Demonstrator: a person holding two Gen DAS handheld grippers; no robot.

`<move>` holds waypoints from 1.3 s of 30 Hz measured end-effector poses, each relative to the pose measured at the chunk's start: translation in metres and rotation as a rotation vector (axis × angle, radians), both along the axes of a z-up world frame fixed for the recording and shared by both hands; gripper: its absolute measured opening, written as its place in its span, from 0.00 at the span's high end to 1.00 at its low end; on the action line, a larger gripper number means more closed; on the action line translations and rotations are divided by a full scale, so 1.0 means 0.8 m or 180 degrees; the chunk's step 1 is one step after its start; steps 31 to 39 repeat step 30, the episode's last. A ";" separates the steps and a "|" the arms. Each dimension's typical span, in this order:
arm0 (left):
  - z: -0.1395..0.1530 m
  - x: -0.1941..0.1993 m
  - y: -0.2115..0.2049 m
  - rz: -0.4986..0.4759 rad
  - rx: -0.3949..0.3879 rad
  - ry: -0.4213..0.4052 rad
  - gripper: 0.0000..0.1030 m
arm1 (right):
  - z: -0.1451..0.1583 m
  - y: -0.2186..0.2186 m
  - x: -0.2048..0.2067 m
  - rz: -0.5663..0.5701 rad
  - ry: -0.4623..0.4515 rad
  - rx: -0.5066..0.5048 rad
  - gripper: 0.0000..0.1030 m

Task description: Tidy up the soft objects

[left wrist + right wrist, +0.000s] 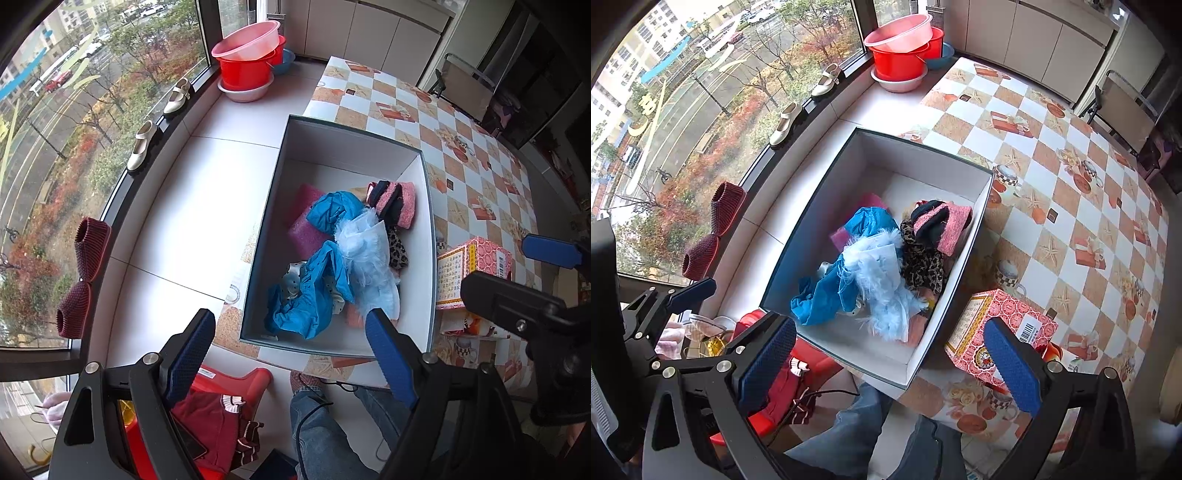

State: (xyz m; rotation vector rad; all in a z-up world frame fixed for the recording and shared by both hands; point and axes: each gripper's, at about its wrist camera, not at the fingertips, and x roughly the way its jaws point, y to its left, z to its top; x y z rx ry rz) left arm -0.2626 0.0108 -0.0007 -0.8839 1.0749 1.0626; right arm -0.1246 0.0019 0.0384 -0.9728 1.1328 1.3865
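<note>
The soft clothes [332, 258] are lying piled inside the white box [351, 147] on the worktop [461, 155], looking light and floppy, best pinched at a bunched fold, while both tongs [291, 354] [890, 365] are hanging wide and empty near the box, and only the right view is showing the leopard cloth [921, 266] fully.

Left hand-held gripper [291, 350] and right hand-held gripper [890, 362] both gape wide.

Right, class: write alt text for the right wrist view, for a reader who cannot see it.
An open white box on a checkered table holds a heap of soft cloths. The open right tool hovers in front, empty, with a pink carton beside the box.
</note>
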 end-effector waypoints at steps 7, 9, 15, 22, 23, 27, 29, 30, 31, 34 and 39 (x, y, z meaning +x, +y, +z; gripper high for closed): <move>-0.001 0.000 -0.002 -0.0050 -0.0016 -0.0004 0.17 | 0.001 -0.002 -0.003 -0.0005 -0.0024 -0.0016 0.01; -0.002 0.000 -0.002 -0.0068 -0.0024 -0.0002 0.17 | 0.002 -0.002 -0.003 -0.0010 -0.0033 -0.0018 0.01; -0.004 -0.003 -0.002 -0.0073 -0.0065 -0.0012 0.17 | 0.003 -0.003 -0.007 -0.0011 -0.0074 -0.0011 0.01; -0.006 -0.006 -0.002 -0.0086 -0.0090 0.0010 0.17 | 0.000 -0.005 -0.008 -0.0042 -0.0112 -0.0013 0.01; -0.007 -0.007 -0.002 -0.0084 -0.0098 0.0015 0.17 | -0.001 -0.005 -0.008 -0.0042 -0.0115 -0.0019 0.01; -0.010 -0.011 0.000 -0.0061 -0.0114 -0.0018 0.17 | -0.004 -0.006 -0.010 -0.0046 -0.0131 -0.0030 0.01; -0.007 -0.012 -0.001 -0.0101 -0.0083 -0.0055 0.17 | -0.004 -0.006 -0.011 -0.0048 -0.0136 -0.0033 0.01; -0.006 -0.011 -0.001 -0.0116 -0.0079 -0.0067 0.17 | -0.004 -0.006 -0.011 -0.0046 -0.0140 -0.0031 0.01; -0.006 -0.011 -0.001 -0.0116 -0.0079 -0.0067 0.17 | -0.004 -0.006 -0.011 -0.0046 -0.0140 -0.0031 0.01; -0.006 -0.011 -0.001 -0.0116 -0.0079 -0.0067 0.17 | -0.004 -0.006 -0.011 -0.0046 -0.0140 -0.0031 0.01; -0.006 -0.011 -0.001 -0.0116 -0.0079 -0.0067 0.17 | -0.004 -0.006 -0.011 -0.0046 -0.0140 -0.0031 0.01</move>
